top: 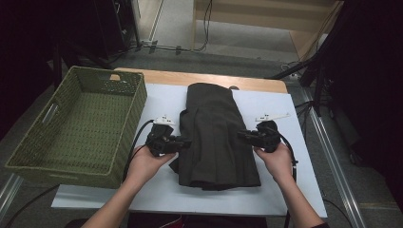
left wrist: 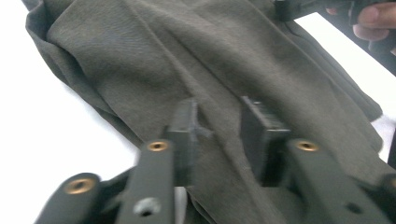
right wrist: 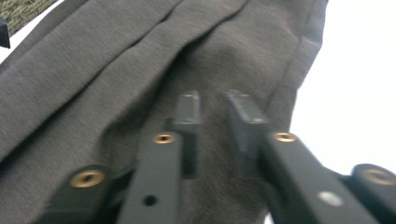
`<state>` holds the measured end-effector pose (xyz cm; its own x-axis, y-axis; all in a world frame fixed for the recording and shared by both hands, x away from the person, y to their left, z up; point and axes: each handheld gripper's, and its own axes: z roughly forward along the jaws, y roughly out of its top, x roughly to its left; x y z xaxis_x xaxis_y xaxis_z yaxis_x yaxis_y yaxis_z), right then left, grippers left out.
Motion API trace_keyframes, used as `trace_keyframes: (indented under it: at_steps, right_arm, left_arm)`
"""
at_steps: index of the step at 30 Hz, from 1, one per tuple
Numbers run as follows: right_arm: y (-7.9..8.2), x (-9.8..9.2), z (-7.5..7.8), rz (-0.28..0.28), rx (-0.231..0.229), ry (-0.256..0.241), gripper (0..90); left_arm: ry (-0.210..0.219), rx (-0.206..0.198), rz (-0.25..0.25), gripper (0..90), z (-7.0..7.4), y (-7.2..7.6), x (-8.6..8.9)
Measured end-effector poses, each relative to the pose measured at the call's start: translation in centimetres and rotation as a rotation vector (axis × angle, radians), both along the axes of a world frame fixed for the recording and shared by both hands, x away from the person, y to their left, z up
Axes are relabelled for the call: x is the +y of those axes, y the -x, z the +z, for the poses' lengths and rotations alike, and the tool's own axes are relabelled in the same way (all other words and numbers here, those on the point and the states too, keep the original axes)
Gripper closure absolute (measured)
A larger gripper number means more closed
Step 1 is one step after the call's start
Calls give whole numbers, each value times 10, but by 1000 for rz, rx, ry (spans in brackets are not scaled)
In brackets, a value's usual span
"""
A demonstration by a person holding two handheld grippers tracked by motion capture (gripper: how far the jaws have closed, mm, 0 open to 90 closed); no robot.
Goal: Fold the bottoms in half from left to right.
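Note:
A dark pleated garment (top: 214,137) lies folded lengthwise on the white table cover (top: 290,161). My left gripper (top: 186,141) points at its left edge and my right gripper (top: 241,135) at its right edge, each held in a hand. In the left gripper view the jaws (left wrist: 217,109) stand apart just over the cloth (left wrist: 140,56), with nothing pinched. The right gripper's jaws (right wrist: 212,100) have a narrower gap and hover over the fabric (right wrist: 116,70) near its hem. The right gripper (left wrist: 299,7) shows across the garment.
A green woven basket (top: 130,128) with nothing in it stands at the left, overhanging the table edge. Bare white cover lies on both sides of the garment and in front of it. Dark stands and cables surround the table on the floor.

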<state>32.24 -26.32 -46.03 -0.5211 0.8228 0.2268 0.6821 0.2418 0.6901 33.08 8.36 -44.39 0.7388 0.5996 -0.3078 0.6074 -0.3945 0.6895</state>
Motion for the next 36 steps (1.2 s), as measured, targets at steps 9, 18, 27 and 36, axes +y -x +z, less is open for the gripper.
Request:
trace_keyframes:
  at_steps: [9, 18, 27, 36]
  right_arm:
    - [-4, -6, -20, -26, 20, 26, 863]
    - [-5, 4, -45, -19, 51, 37, 863]
    - [-4, 11, -53, 14, 78, -6, 875]
    - [-8, 6, -25, -7, 23, -14, 874]
  left_arm:
    - [8, -19, -28, 773, -21, -16, -26]
    - [-18, -28, -75, 779, -35, -11, -52]
    - [-37, -35, -104, 850, -52, -5, -68]
    - [-40, -26, -104, 845, -28, -14, -60]
